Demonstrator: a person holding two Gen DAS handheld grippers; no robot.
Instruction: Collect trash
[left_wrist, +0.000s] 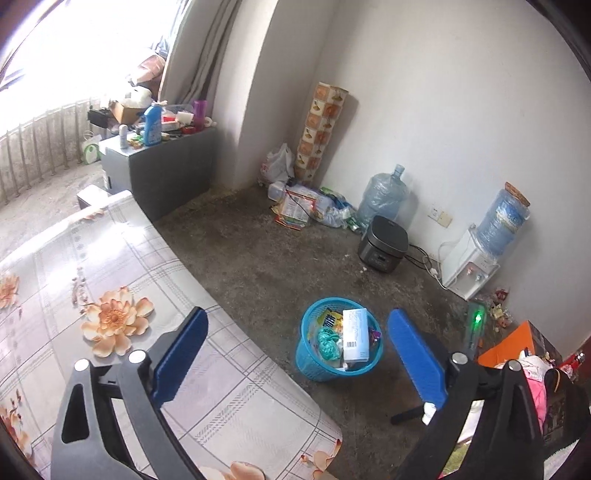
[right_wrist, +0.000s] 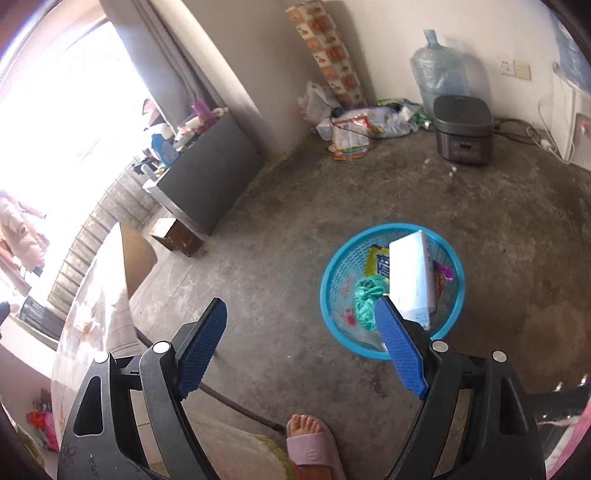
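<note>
Your left hand-held gripper (left_wrist: 297, 363) and right hand-held gripper (right_wrist: 301, 343) are both wide open and hold nothing. The blue trash basket (left_wrist: 314, 365) stands on the floor, with a white box (left_wrist: 355, 339) and a green bag (left_wrist: 330, 344) inside it.

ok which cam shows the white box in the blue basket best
The left wrist view: the white box stands clear in the blue basket, its printed face and barcode showing. In the right wrist view the box shows a mostly plain side, and one fingertip of the right gripper overlaps its lower corner.
</note>
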